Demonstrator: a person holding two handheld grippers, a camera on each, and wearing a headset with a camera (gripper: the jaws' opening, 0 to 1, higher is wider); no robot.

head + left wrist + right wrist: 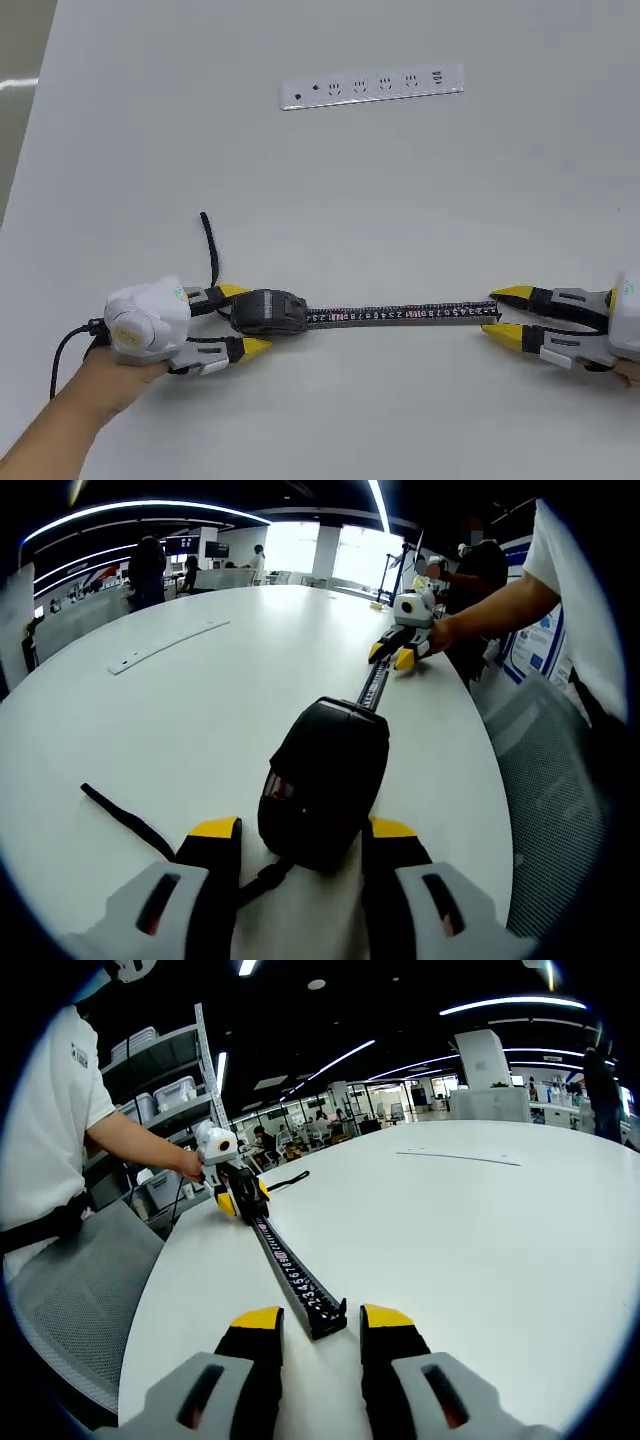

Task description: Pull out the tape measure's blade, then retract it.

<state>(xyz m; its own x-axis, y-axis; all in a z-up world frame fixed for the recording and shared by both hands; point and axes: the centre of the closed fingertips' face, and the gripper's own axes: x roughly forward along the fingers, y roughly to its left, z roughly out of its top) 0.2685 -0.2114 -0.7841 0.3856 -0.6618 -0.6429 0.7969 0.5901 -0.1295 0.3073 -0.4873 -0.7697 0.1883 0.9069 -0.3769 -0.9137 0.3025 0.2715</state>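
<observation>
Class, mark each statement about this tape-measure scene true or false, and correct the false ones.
1. The blade is pulled out of the tape measure case and lies along the table. True.
2. The case sits between the right gripper's jaws. False: it sits between the jaws of the left gripper; the right gripper is at the blade's tip, one jaw on each side.
3. A power strip lies on the table beyond the tape. True.
4. The black strap is wound around the blade. False: it lies on the table by the left gripper, away from the blade.
</observation>
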